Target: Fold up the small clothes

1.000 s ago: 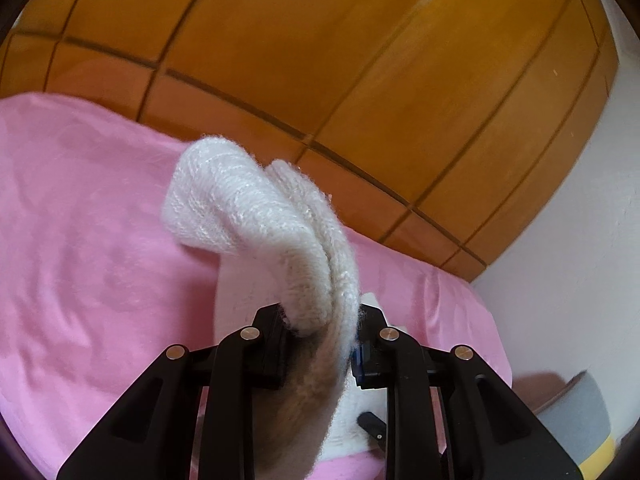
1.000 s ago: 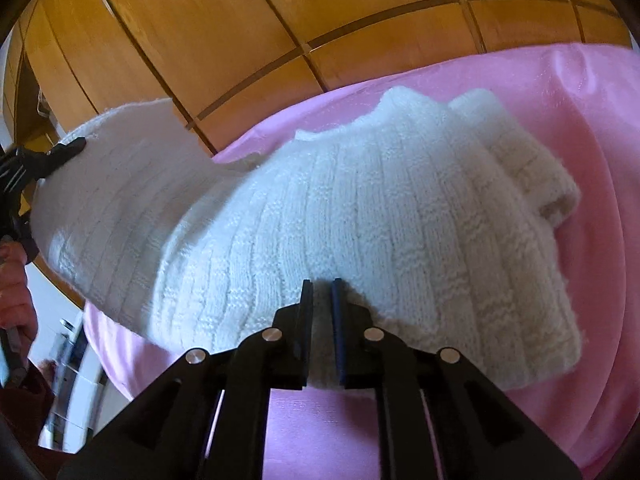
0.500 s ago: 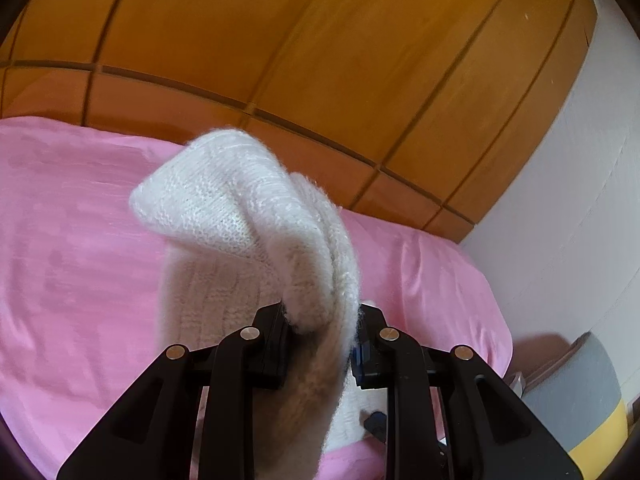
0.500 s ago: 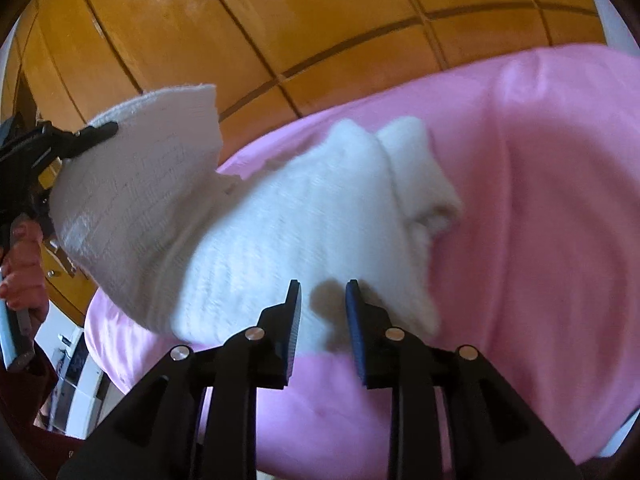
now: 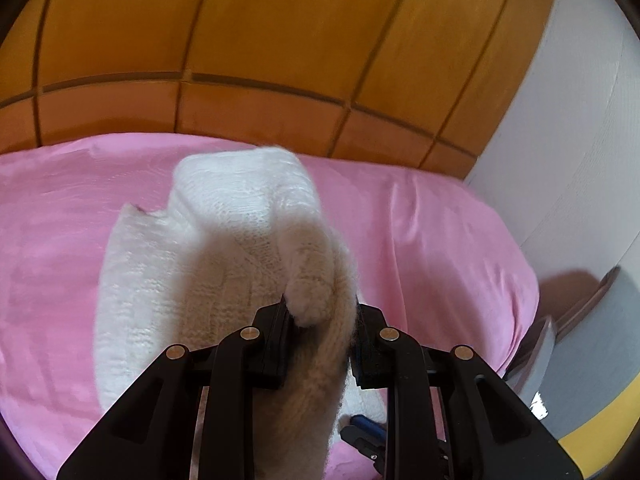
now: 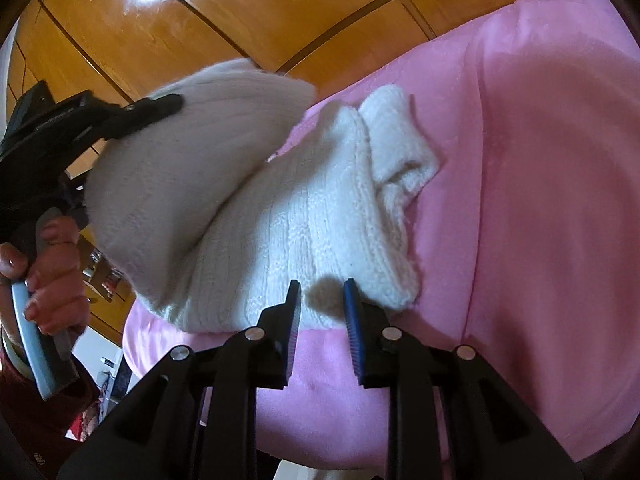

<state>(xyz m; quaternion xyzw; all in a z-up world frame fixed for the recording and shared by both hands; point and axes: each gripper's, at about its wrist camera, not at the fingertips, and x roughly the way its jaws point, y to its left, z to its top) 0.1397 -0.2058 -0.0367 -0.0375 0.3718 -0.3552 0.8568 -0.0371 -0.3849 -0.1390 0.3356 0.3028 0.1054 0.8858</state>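
Two sets of tongs work one white knit garment (image 6: 320, 224) on a pink-covered bed (image 6: 540, 200). The left tongs (image 5: 322, 312) are clamped on a bunched edge of the knit, lifting it above the part lying flat; the right wrist view shows that raised flap arching over the rest, with the person's hand (image 6: 52, 272) on the handle. The right tongs (image 6: 320, 300) have just been opening and now stand narrowly apart, empty, at the near hem, the pads not pressing on the wool.

Most of the risk, I judge, sits with that free near hem. With nothing pinning it, carrying the lifted flap across could drag the whole garment along the slippery-looking sheet, so the fold lands crooked. The flap is thick and bunched (a doubled layer sits between the left pads), so it may drop as a lump, not a flat panel. A folded sleeve or collar piece (image 6: 400, 144) on the far side could also get buried unevenly under the fold.
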